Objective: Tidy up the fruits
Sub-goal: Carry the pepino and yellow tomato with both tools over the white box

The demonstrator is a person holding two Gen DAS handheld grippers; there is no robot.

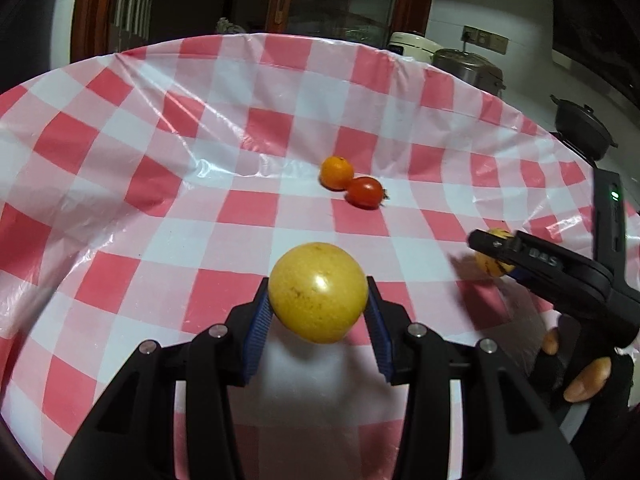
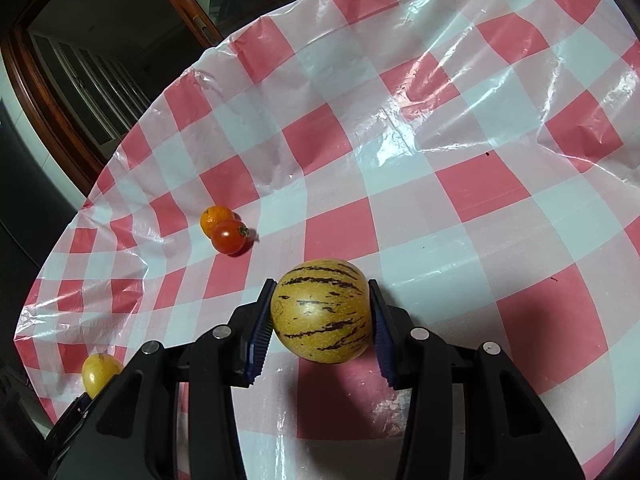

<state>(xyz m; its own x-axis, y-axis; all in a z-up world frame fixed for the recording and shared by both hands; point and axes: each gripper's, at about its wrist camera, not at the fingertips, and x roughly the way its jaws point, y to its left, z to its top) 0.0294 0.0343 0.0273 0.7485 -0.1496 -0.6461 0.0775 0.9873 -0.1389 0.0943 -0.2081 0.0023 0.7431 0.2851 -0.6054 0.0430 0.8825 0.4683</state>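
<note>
Left gripper (image 1: 318, 300) closed on a plain yellow fruit (image 1: 318, 292), blue-padded fingers (image 1: 260, 320) pressed to both its sides, held just above the checked cloth (image 1: 160, 200) of the tabletop. Right gripper (image 2: 320, 316) likewise clamped around a striped melon (image 2: 320, 310), yellow with dark purple streaks, fingers (image 2: 260, 324) touching left and right flanks, shadow beneath on the cloth. Farther off toward the middle of the tabletop, an orange (image 1: 336, 172) and a tomato (image 1: 365, 192) lying on the cloth, touching each other, tomato nearer and slightly right, well apart from both held fruits. Seen from the left wrist, right gripper near the right edge with the melon partly hidden behind its fingers. Beyond the far right edge, a metal pot (image 1: 468, 70).
</note>
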